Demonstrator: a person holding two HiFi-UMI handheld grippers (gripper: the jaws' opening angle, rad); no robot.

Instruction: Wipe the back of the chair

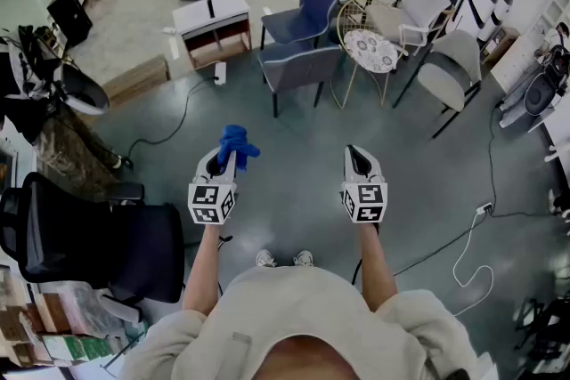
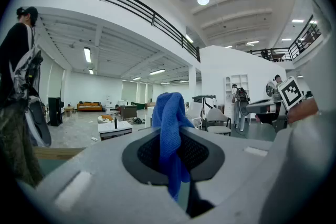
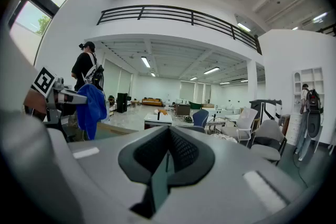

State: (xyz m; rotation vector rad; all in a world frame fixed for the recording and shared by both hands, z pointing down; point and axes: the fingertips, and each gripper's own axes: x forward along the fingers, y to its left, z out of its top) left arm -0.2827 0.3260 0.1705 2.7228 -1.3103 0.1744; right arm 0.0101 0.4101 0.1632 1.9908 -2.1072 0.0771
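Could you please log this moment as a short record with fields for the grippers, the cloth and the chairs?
left gripper: shut on the blue cloth, over the floor
right gripper: shut, empty
blue chair: ahead, apart from both grippers, another behind it
black office chair: at the person's left, untouched
wiping: not yet begun; the cloth touches no chair

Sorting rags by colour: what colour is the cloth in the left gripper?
Blue cloth; clearest in the left gripper view.
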